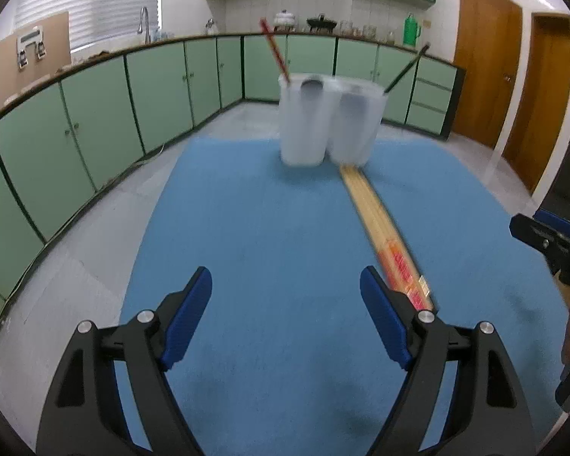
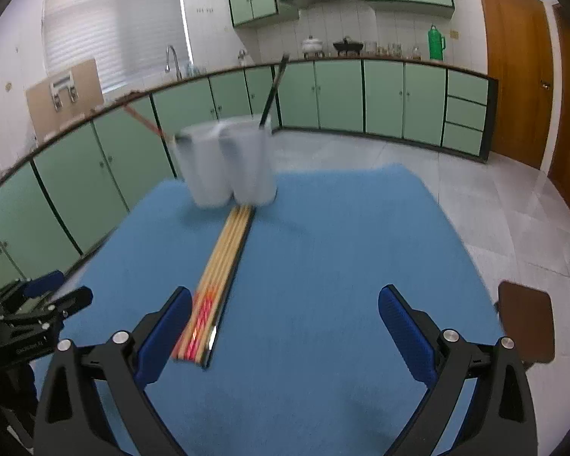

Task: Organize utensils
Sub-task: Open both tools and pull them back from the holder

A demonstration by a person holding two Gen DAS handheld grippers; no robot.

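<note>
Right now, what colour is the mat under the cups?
Blue. The mat shows best in the right wrist view.

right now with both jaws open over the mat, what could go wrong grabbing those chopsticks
1. The chopsticks lie packed side by side, so a pinch may lift several or scatter them.
2. Their far ends reach the right cup; sliding them could nudge it.
3. Each cup, like the left cup, holds a leaning stick and might tip.

Matt blue cloth mat, frosted plastic cups (translucent), wooden chopsticks.
</note>
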